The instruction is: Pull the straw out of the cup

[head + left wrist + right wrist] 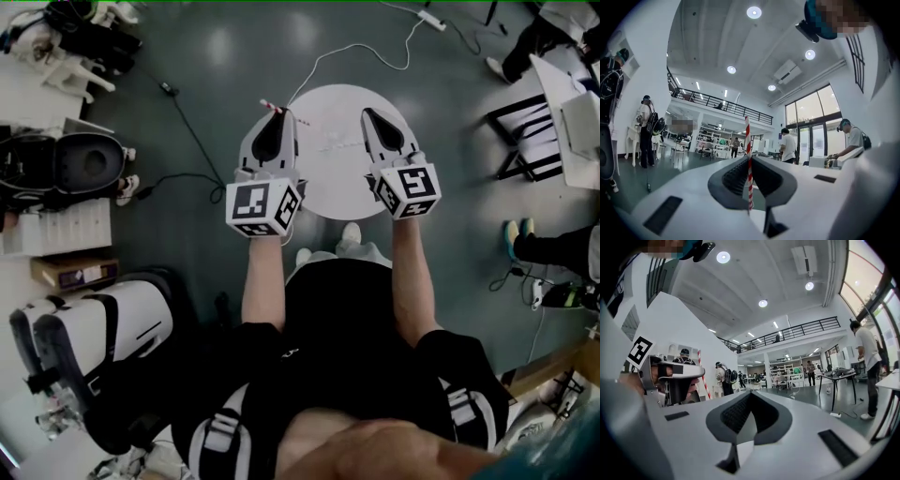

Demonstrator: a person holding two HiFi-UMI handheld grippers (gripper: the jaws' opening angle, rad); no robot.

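Your left gripper pinches the striped straw above the round table; it's likely light and crushable (grip gently, mid-length). Your right gripper is clenched, empty.

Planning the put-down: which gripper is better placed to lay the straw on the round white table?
Left. The left gripper has its jaws closed on the striped straw, over the round table in the head view. The right gripper is shut and holds nothing.
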